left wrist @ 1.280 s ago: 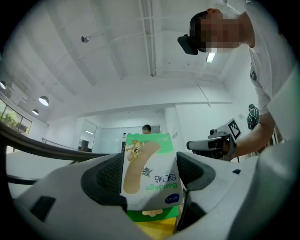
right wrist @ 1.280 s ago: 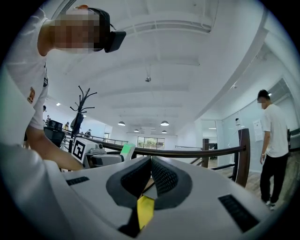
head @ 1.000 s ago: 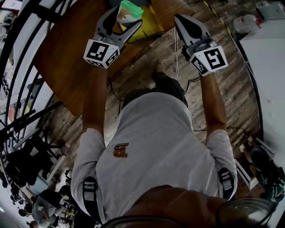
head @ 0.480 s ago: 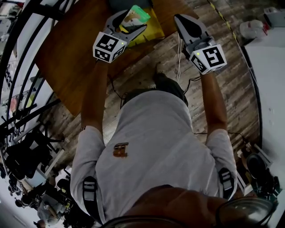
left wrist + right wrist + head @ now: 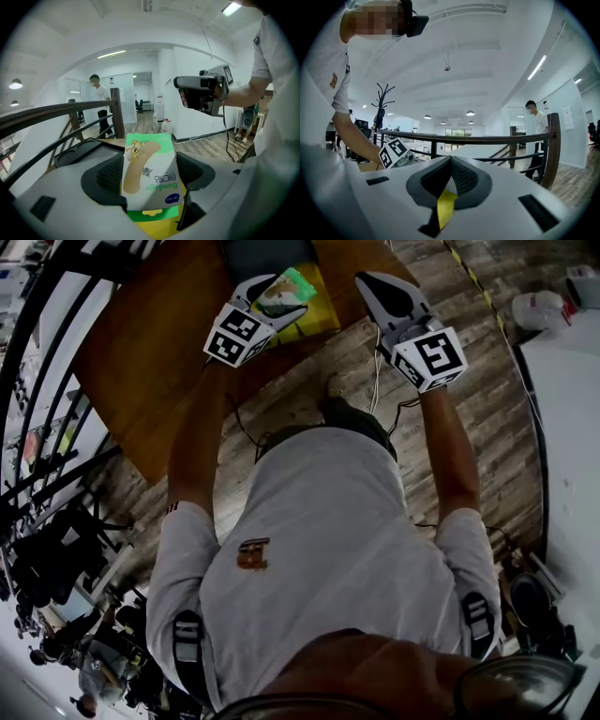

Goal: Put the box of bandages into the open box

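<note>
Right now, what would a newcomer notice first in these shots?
The green-and-white bandage box stands out first, clamped between the jaws of the left gripper and held over something yellow on the brown wooden table. Next is the right gripper, held up to its right with jaws together and nothing in them.

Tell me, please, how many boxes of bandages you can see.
1. The box of bandages is clamped between the left gripper's jaws, above the wooden table; others may be hidden.
</note>
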Demonstrator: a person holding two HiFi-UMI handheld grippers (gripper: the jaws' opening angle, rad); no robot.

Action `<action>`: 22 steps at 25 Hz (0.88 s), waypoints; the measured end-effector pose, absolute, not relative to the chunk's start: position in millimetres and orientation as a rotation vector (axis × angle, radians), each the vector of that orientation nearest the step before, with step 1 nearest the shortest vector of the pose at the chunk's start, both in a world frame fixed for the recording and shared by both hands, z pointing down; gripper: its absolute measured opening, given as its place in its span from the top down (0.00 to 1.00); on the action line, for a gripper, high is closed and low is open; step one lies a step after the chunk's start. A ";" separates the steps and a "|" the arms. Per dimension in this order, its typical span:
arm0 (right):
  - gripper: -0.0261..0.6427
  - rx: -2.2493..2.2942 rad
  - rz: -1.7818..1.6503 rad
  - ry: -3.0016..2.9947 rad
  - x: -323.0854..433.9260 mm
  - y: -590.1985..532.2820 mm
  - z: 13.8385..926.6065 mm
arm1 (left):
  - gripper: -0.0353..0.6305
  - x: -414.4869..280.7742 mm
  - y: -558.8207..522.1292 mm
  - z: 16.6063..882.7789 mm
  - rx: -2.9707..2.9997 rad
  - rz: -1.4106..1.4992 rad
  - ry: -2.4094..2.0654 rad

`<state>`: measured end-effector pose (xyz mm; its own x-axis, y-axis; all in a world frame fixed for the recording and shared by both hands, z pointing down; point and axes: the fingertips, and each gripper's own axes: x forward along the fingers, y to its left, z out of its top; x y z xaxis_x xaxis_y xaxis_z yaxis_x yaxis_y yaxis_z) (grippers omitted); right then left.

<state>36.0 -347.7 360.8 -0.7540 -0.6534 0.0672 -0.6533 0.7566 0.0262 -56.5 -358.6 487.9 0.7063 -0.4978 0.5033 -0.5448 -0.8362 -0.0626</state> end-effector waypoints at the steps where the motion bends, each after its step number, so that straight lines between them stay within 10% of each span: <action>1: 0.91 1.060 0.002 -2.876 35.8 -350.5 363.9 | 0.37 -57.1 -360.6 495.1 2.800 0.824 -0.857; 22: 0.91 0.921 0.072 -2.881 45.3 -398.6 398.9 | 0.37 -46.6 -387.5 597.0 2.567 1.330 -0.644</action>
<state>45.3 -398.6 398.9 -0.8085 -0.5753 0.1243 -0.5808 0.8140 -0.0099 -46.6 -387.5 597.0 0.5063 -0.2939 0.8107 -0.4542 -0.8900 -0.0390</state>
